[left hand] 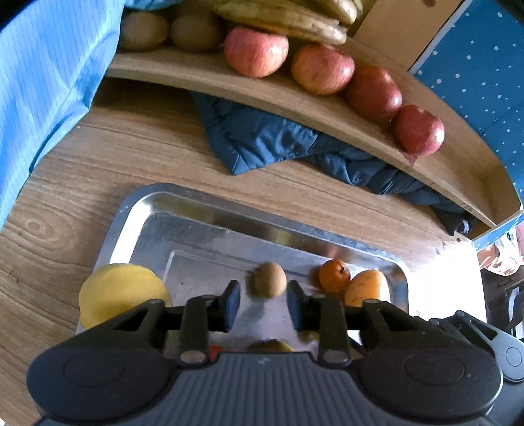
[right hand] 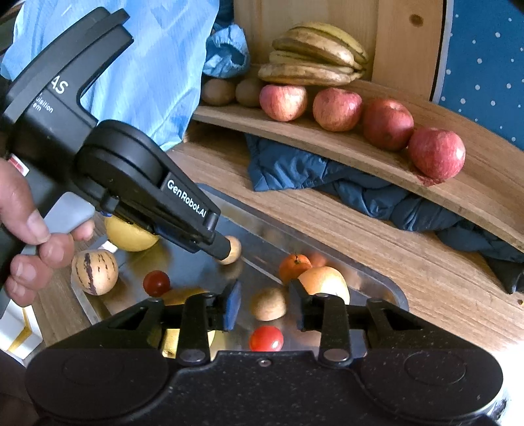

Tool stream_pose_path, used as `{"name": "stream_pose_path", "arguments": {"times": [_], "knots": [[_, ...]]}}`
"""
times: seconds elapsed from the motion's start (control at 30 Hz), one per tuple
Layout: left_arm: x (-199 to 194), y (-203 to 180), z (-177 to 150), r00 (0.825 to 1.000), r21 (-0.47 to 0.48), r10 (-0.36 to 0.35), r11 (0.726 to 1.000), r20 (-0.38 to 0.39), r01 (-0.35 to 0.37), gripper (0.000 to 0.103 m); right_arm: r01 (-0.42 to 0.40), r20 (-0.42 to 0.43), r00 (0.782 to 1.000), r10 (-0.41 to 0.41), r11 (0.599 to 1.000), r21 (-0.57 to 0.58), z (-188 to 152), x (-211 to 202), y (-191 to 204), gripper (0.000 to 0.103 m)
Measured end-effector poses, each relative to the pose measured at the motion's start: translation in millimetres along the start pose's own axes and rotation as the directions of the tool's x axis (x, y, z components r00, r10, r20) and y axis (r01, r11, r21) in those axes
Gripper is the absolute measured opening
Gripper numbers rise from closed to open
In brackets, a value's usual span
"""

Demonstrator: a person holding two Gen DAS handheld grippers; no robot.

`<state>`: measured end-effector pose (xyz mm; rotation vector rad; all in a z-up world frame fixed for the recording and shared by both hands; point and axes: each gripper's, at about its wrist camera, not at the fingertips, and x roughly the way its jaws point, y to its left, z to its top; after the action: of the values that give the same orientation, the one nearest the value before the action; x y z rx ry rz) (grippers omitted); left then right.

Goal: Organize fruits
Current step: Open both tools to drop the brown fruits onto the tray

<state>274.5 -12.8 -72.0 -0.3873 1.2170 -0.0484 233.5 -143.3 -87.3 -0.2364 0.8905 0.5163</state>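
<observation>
A steel tray (left hand: 196, 209) (right hand: 386, 285) on the wooden table holds loose fruit. My left gripper (left hand: 263, 300) is open just above it, and a small brown kiwi (left hand: 269, 279) lies between its fingertips, untouched. In the right wrist view the left gripper's tips (right hand: 222, 249) sit at that kiwi (right hand: 231, 250). My right gripper (right hand: 266, 303) is open over a second brown kiwi (right hand: 269, 304), with a cherry tomato (right hand: 266, 338) nearer the camera. An orange (left hand: 334, 275) (right hand: 294, 266), a mango (left hand: 368, 288) (right hand: 324, 281) and a yellow fruit (left hand: 121, 291) (right hand: 131, 234) also lie in the tray.
A curved wooden shelf (left hand: 294, 98) (right hand: 360, 141) carries several red apples (left hand: 255, 50) (right hand: 437, 154), kiwis (left hand: 195, 32) (right hand: 217, 91) and bananas (left hand: 294, 19) (right hand: 314, 55). A dark blue cloth (left hand: 278, 141) (right hand: 360, 183) lies under it. A striped melon (right hand: 95, 272) and another tomato (right hand: 156, 282) sit at the tray's left.
</observation>
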Motion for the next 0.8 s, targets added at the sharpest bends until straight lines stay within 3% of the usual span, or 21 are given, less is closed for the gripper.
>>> {"name": "stream_pose_path", "arguments": {"times": [0.2,0.3,0.37,0.43,0.5,0.63,0.8], "knots": [[-18.3,-1.3,0.3,0.999,-0.014,0.002,1.0,0.052,-0.001,0.048,0.013,0.041,0.999,-0.013,1.0,-0.005,0.5,-13.6,0.0,0.047],[-30.0,-2.2,0.6,0.996,-0.024,0.0,1.0,0.085,0.002,0.06,0.024,0.065,0.998,-0.024,1.0,0.0,0.6,-22.5,-1.6,0.049],[-39.5,-2.5,-0.1,0.993,-0.033,0.002,0.999,0.115,0.002,0.067,0.033,0.086,0.996,-0.034,0.999,0.013,0.7,-30.2,-4.5,0.054],[-48.2,-3.1,-1.7,0.99,-0.038,0.009,0.999,0.143,-0.004,0.082,0.046,0.108,0.993,-0.049,0.998,0.03,0.5,-38.8,-8.8,0.058],[-55.8,-3.8,-5.7,0.984,-0.041,0.022,0.999,0.174,-0.015,0.088,0.061,0.125,0.99,-0.066,0.997,0.045,0.9,-46.6,-12.1,0.062],[-66.5,-6.3,-17.8,0.976,-0.039,0.041,0.999,0.212,-0.034,0.097,0.089,0.161,0.982,-0.103,0.992,0.086,-2.9,-65.9,-18.4,0.075],[-80.8,-11.6,-34.9,0.965,-0.032,0.053,0.998,0.257,-0.046,0.1,0.109,0.197,0.972,-0.131,0.987,0.116,-12.1,-86.9,-19.6,0.087]]}}
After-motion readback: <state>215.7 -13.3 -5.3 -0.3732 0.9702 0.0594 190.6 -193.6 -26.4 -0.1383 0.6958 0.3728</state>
